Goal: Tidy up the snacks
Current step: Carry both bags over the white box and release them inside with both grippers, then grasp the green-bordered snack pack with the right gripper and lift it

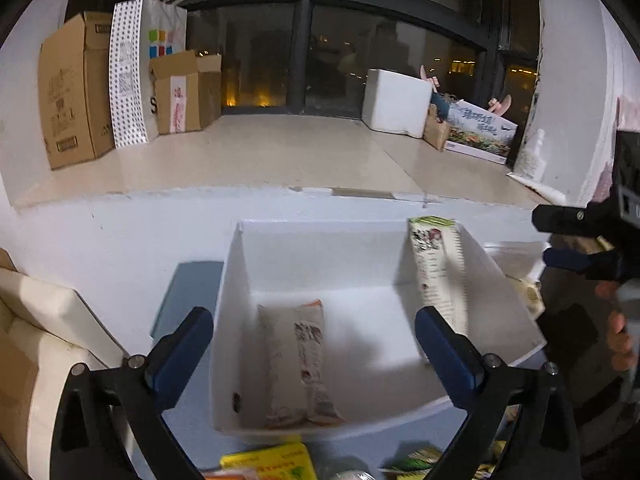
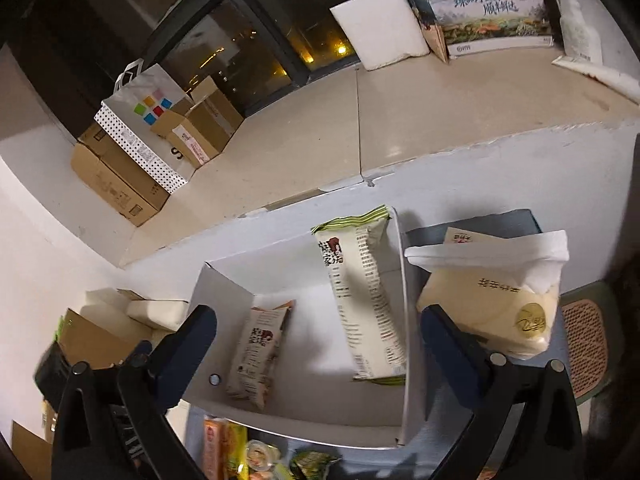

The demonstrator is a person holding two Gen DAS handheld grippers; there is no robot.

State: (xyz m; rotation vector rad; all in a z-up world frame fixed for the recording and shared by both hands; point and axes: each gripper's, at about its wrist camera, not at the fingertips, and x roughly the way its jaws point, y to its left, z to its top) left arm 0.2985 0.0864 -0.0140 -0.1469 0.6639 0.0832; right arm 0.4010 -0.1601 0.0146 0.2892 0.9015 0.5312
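Both tools, left tool [image 1: 314,344] and right tool [image 2: 318,344], hang spread and empty over the white bin [image 1: 236,320]; two snack packs lie inside, the green-edged pack [image 2: 360,300] leaning on the right wall (it may slump sideways); loose snacks [image 2: 224,452] below could get knocked when reached for.

Dim indoor light on pale surfaces — night behind the window [image 1: 340,52], with small amber lights glowing. Soft shadows fall inside the white bin [image 1: 360,264]. Fisheye bending and black corners frame both views — slight motion blur throughout.
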